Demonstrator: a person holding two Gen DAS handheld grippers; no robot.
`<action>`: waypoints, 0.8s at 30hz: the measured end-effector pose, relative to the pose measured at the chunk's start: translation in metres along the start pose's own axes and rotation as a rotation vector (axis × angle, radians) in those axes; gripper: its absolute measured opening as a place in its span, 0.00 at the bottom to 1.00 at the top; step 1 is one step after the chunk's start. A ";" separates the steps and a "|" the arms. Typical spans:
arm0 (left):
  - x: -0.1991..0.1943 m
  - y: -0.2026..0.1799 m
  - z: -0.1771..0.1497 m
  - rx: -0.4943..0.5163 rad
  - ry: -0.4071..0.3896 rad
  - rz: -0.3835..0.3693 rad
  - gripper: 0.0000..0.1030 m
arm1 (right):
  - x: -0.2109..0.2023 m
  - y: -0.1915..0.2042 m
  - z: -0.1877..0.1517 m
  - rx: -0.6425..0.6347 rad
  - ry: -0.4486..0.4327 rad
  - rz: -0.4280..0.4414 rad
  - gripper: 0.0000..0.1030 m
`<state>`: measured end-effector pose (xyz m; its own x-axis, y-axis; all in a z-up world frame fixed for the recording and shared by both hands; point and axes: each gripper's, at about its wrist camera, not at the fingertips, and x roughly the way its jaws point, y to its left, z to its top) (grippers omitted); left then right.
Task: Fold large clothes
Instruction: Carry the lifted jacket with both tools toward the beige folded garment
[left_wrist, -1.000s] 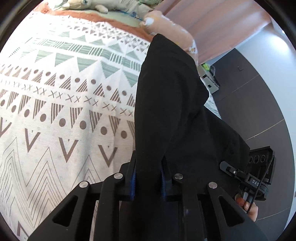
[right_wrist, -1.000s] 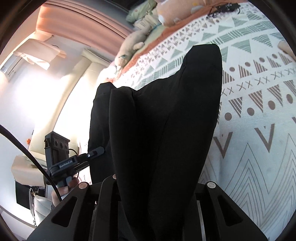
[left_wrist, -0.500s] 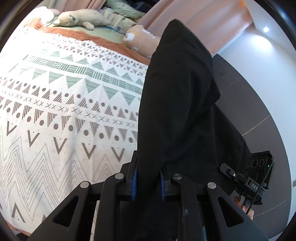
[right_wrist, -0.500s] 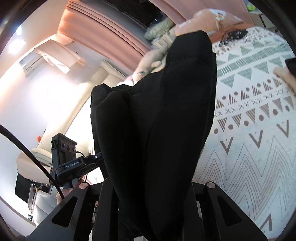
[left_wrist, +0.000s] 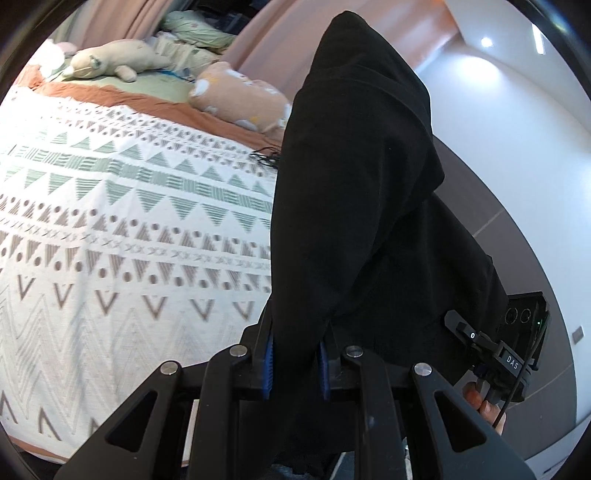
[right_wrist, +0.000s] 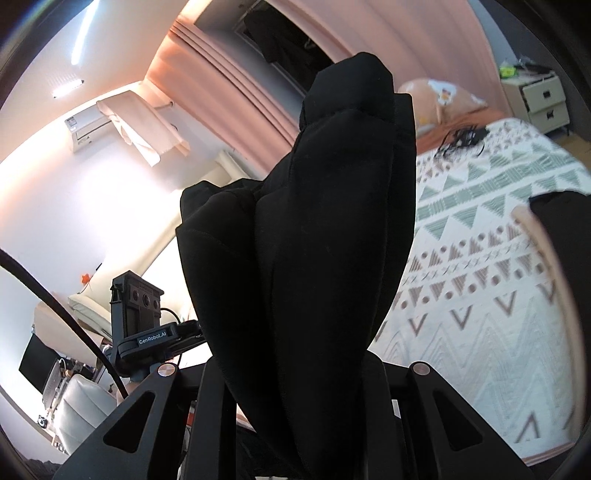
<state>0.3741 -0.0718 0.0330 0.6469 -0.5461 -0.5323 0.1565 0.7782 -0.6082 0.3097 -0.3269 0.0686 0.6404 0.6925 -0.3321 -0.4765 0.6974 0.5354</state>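
Lifted higher off the bed (left_wrist: 110, 258), both hand-held grippers (left_wrist: 295, 365) (right_wrist: 295, 376) clamp the black garment (left_wrist: 354, 206).

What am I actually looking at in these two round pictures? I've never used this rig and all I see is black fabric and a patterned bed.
No robot arm here: a person carries a hand-held two-finger gripper in each hand, and each round picture comes from a fisheye camera looking forward along one gripper's fingers. The black struts at the bottom are the gripper itself.

In the left wrist view, the left gripper is shut on a black garment; blue pads press the cloth from both sides. The other tool at lower right is the right gripper.

In the right wrist view, the right gripper is shut on the same garment, bunched in thick folds.

Beneath lies a bed with a patterned bedspread, plush toys at its head.
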 end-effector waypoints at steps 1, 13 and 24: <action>0.002 -0.007 0.000 0.007 0.001 -0.008 0.19 | -0.011 -0.001 0.001 -0.005 -0.012 -0.002 0.16; 0.060 -0.115 -0.004 0.101 0.068 -0.109 0.19 | -0.140 -0.021 0.022 -0.028 -0.094 -0.113 0.16; 0.119 -0.204 -0.021 0.186 0.148 -0.177 0.19 | -0.236 -0.036 0.021 -0.060 -0.167 -0.205 0.16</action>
<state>0.4038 -0.3022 0.0813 0.4833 -0.7074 -0.5158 0.4004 0.7025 -0.5883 0.1889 -0.5192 0.1443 0.8152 0.4992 -0.2937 -0.3583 0.8331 0.4215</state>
